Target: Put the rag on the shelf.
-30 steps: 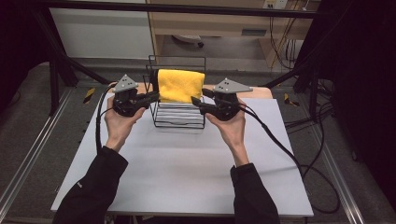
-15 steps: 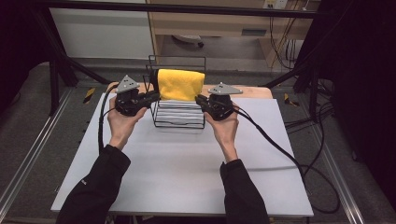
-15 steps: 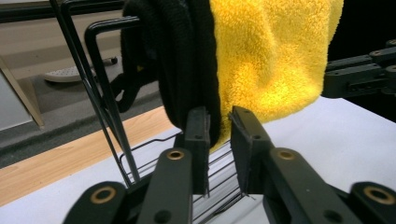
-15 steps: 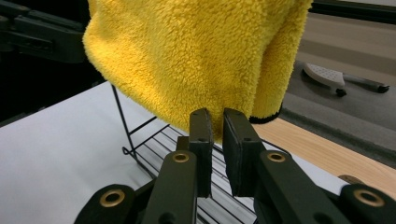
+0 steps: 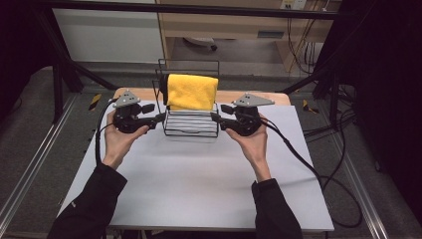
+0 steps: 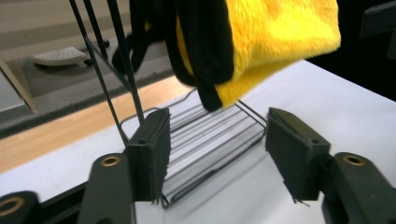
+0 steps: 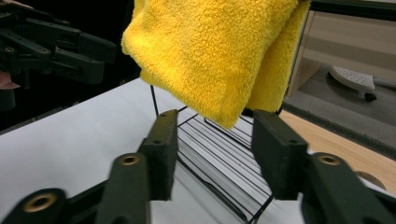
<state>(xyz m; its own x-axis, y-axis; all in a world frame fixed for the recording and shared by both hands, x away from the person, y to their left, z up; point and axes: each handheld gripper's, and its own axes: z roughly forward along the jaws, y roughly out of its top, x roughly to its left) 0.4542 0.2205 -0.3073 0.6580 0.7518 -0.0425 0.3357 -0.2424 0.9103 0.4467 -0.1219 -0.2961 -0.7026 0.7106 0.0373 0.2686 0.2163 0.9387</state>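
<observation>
Black wire rack (image 5: 191, 127) stands on the white table (image 5: 199, 179), yellow towel (image 5: 192, 91) draped over its top. Left gripper (image 5: 160, 117) at the rack's left end, right gripper (image 5: 215, 118) at its right end. Both sets of jaws have just been opening and now stand apart, straddling the rack's lower wires without pressing them.

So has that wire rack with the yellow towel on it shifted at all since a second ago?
No. The wire rack stands at the same spot by the table's wooden far edge, the yellow towel draped over it as before.
</observation>
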